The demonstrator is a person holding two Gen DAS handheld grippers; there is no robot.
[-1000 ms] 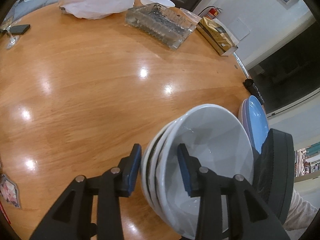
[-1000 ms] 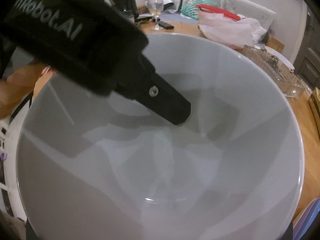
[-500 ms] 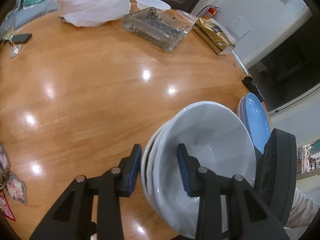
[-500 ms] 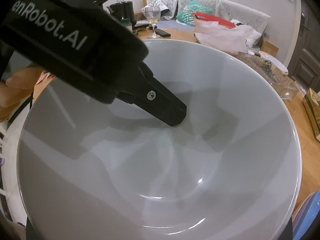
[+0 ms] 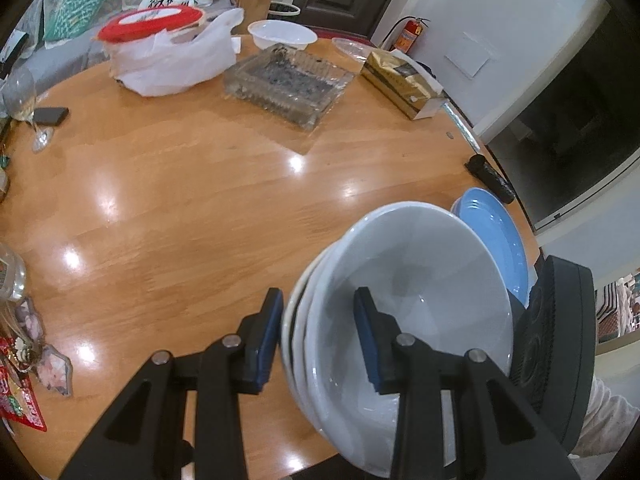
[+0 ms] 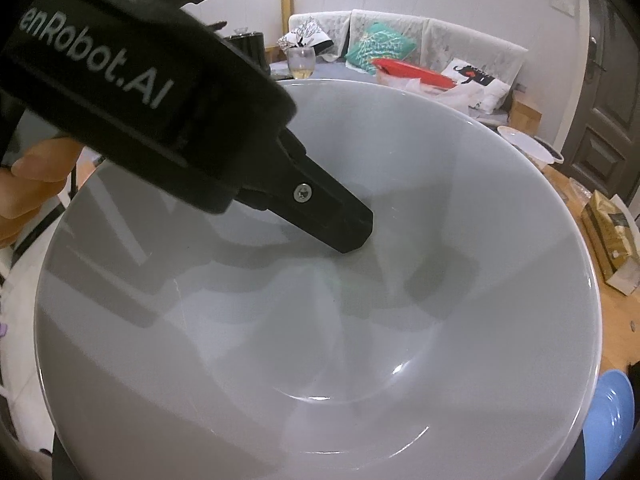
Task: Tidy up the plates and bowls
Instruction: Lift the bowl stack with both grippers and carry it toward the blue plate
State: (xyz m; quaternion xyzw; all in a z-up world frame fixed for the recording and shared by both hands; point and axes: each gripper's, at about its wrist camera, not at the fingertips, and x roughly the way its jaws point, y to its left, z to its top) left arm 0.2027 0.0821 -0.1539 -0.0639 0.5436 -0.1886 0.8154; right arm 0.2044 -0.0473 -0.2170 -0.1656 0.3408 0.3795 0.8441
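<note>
Left tongs (image 5: 316, 336): I see them clenched on the near rim of the stack of white bowls (image 5: 404, 300). One blue pad sits inside the top bowl, the other outside the stack's wall, with the nested rims sandwiched between.

Right tongs: their fingers show in neither view, so I cannot tell whether they are released or clenched. In the left wrist view only their black body (image 5: 560, 344) appears, hard against the far side of the stack.

Where the stack is: I judge it lifted off the wooden surface (image 5: 180, 200) and tilted, mouth turned toward the right tongs. In the right wrist view the top bowl's hollow fills almost the whole picture, with the left tongs' inner finger (image 6: 332, 220) reaching down into it.

Key relation: the stack hangs between my two hands, left tongs on one rim, right tongs' body on the opposite side. The stack's axis leans away from upright, toward the right.

Blue plates (image 5: 496, 240): resting on the surface just behind the stack, near the surface's right edge; they look like more than one, though I cannot count them.

Nearer hand: the left has the grip, so I judge it carries the load.

Next move, my judgement: level the stack before setting it down, since the nested bowls could slide out toward the right.

Free ground: the broad bare middle of the surface lies ahead and to the left of the stack.
</note>
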